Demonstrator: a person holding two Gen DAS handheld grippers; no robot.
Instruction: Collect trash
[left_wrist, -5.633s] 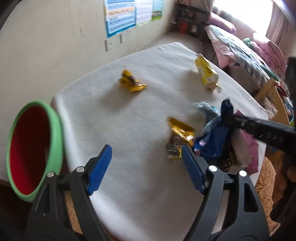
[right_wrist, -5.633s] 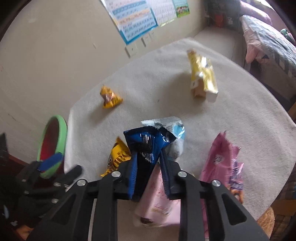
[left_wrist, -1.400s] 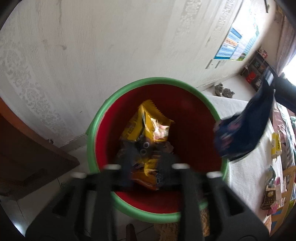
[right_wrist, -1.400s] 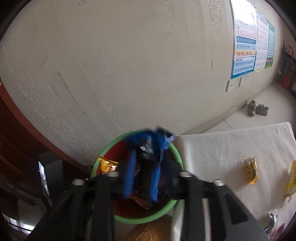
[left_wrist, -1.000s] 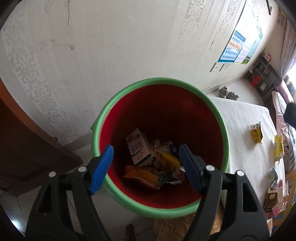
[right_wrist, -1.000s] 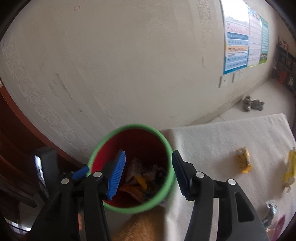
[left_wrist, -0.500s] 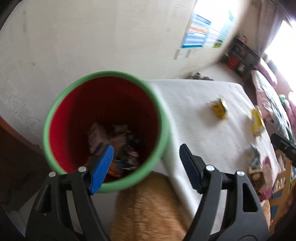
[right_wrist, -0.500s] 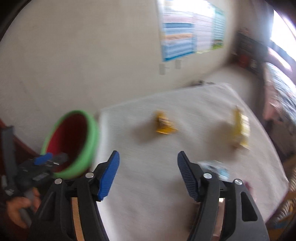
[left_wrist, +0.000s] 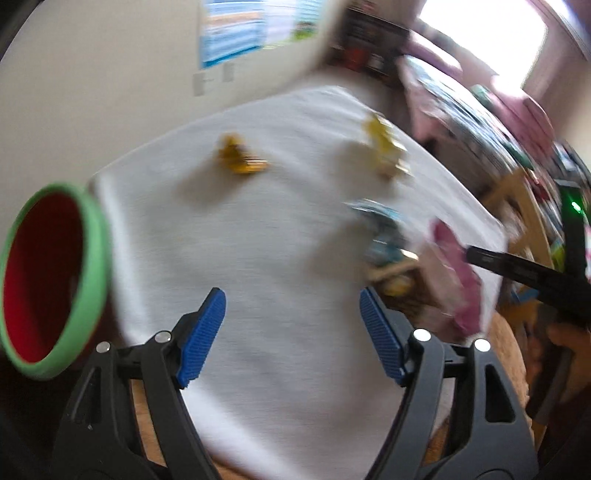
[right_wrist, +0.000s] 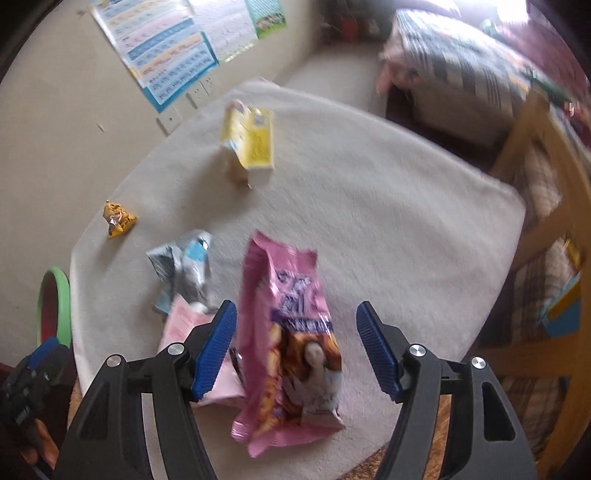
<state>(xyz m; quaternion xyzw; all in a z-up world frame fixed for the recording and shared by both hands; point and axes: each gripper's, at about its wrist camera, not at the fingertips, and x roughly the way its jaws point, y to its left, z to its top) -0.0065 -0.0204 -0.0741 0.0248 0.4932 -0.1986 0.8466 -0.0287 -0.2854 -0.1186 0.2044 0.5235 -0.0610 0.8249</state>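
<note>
Now the next pick is lining up; the right gripper (right_wrist: 295, 345), jaws just opened wide, straddles the pink foil snack bag (right_wrist: 291, 332) low-centre on the white-clothed worktop (right_wrist: 406, 221); the left gripper (left_wrist: 291, 332) hangs wide, empty; closing comes next; green-rimmed red bin (left_wrist: 48, 280) waits far left.

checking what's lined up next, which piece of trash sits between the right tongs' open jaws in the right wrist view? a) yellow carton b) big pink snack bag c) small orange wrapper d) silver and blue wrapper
b: the big pink snack bag lies on the white tablecloth between the open jaws of the right tongs, with neither pad pressing on it; the other three pieces lie farther up the cloth.
</note>
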